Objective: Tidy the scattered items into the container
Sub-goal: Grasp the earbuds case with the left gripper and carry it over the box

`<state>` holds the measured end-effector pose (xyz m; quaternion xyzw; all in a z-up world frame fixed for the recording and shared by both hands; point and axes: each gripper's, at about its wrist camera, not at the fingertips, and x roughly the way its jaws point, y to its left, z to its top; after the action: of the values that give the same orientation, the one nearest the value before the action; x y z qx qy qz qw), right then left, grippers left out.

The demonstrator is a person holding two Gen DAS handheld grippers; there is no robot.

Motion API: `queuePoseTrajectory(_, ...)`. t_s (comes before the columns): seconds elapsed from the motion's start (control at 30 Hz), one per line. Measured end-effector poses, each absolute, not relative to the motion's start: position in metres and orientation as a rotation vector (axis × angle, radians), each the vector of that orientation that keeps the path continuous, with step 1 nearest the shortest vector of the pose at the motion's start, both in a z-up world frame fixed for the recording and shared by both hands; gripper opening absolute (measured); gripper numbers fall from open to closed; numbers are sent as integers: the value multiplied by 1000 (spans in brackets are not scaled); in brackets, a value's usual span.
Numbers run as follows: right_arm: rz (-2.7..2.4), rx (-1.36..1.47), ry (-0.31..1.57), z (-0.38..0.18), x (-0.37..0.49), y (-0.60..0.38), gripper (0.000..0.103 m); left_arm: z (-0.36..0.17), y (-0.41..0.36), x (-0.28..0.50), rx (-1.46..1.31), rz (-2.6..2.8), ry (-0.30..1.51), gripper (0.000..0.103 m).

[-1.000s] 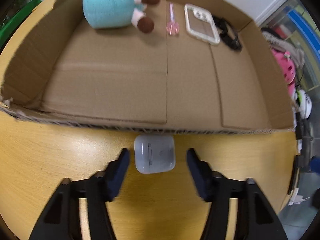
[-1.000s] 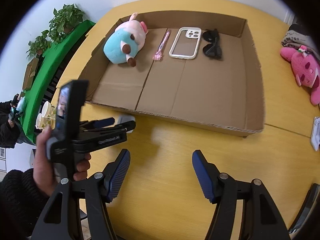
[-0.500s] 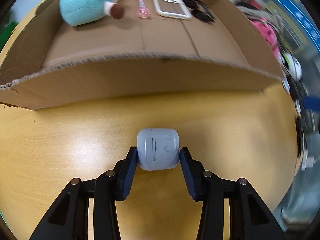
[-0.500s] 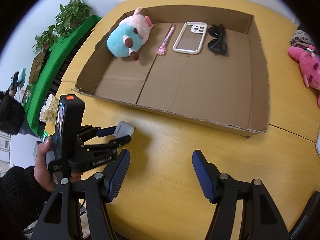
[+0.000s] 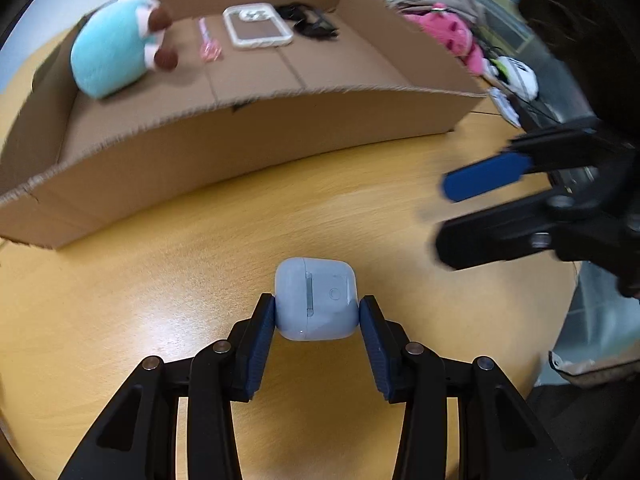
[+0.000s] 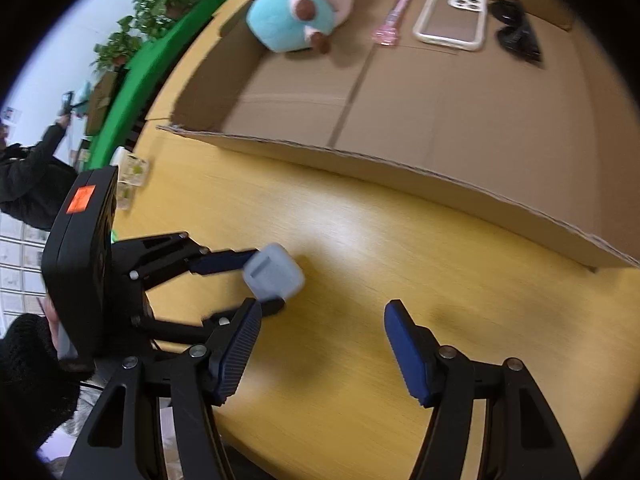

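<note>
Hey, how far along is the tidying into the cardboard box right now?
Done: the plush toy, pink pen, phone case and sunglasses already lie in the cardboard box. In hand: the left tongs grip the earbuds case, not yet in the box. The right tongs are open and empty. Left: dropping that case in.

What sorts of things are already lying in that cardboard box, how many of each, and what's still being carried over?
In the cardboard box:
Plush toy: 1
Pink pen-like item: 1
Phone case: 1
Sunglasses: 1
Outside the box, gripped by the left tool:
Earbuds case: 1
Total: 5 things, 4 in the box and 1 outside it.
</note>
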<state>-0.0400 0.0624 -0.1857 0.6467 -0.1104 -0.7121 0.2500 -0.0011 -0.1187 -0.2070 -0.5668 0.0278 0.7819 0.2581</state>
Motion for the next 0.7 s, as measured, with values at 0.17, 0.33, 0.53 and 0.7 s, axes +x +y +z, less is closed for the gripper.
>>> queuePoseTrajectory(0.17, -1856, 1726, -309, -178, -45, 42, 64, -169, -108, -4, -1401, 2139, 155, 46)
queuePoseTrajectory(0.33, -1816, 1657, -352, -155, -53, 32, 60, -127, -104, -4, -1276, 2159, 280, 46)
queuePoseTrajectory(0.53, -1867, 1556, -262, -108, -61, 25, 41, -93, -112, -8, -1179, 2202, 355, 46)
queuePoseTrajectory(0.7, -1934, 1504, -239, -76, -74, 24, 41, -67, -119, -17, -1103, 2239, 405, 46)
